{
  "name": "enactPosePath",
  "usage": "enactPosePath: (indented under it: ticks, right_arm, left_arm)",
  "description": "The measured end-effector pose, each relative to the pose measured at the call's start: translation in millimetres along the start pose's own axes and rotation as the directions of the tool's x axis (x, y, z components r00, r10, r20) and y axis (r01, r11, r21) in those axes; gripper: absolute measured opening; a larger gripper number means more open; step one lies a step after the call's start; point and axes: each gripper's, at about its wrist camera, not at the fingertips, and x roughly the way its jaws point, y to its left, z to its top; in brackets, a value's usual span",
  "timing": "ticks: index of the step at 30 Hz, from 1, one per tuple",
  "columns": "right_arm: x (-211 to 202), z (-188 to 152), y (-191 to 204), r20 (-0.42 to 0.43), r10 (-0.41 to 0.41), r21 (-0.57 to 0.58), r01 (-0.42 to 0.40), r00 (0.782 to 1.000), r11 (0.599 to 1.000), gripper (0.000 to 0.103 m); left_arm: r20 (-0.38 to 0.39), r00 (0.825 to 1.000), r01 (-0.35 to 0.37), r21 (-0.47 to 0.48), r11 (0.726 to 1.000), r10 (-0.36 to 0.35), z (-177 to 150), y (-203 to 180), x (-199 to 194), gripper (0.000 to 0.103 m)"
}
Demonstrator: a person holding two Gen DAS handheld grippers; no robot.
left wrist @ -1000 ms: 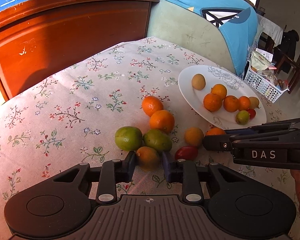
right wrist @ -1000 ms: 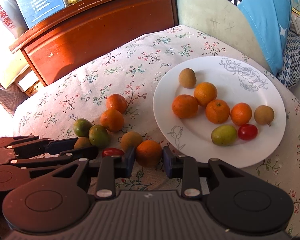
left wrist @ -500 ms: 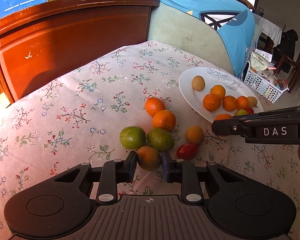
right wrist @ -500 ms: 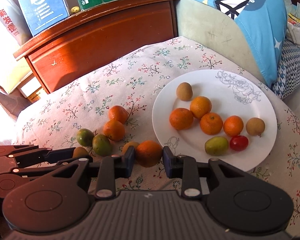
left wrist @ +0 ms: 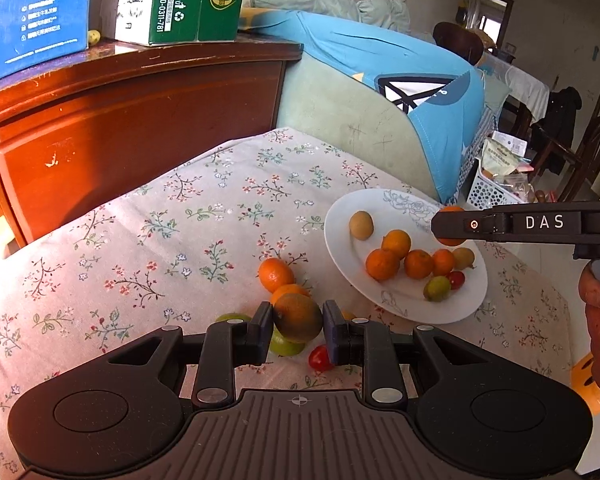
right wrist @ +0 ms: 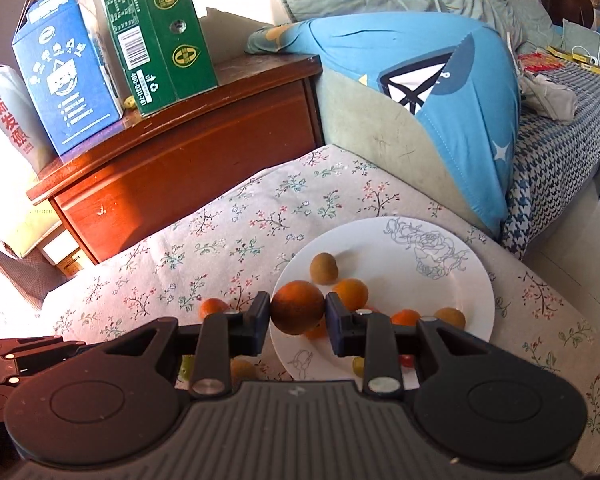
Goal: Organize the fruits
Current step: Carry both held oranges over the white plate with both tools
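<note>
My left gripper (left wrist: 297, 327) is shut on a dull orange-green fruit (left wrist: 298, 317), lifted above the loose fruit on the floral cloth (left wrist: 180, 232): two oranges (left wrist: 276, 274), green fruits (left wrist: 286, 346) and a red tomato (left wrist: 319, 358). My right gripper (right wrist: 298, 318) is shut on an orange (right wrist: 297, 312) and hangs over the left rim of the white plate (right wrist: 452, 280). The left wrist view shows that gripper (left wrist: 440, 228) from the side above the plate (left wrist: 340, 232), which holds several oranges, brown fruits, a green one and a tomato.
A wooden cabinet (right wrist: 204, 156) with blue and green cartons (right wrist: 156, 36) stands behind the cloth. A sofa arm with a blue cover (right wrist: 440, 92) rises at the back right. A white basket (left wrist: 488, 192) stands on the floor to the right.
Both grippers have risen from the cloth with their fruit. The right one has carried its orange up and over the plate's rim.
</note>
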Motion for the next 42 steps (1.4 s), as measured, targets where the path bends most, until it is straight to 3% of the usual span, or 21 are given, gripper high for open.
enactPosePath:
  ticks: [15, 42]
  right_arm:
    - [-15, 30, -42, 0.098, -0.074, 0.107, 0.063, 0.992, 0.992, 0.03]
    - [42, 19, -73, -0.046, -0.126, 0.187, 0.132, 0.991, 0.973, 0.03]
  left_arm:
    - [0.007, 0.998, 0.057, 0.037, 0.998, -0.057, 44, -15, 28, 0.024]
    - [-0.079, 0.988, 0.135, 0.05, 0.99, -0.131, 66, -34, 118, 0.024]
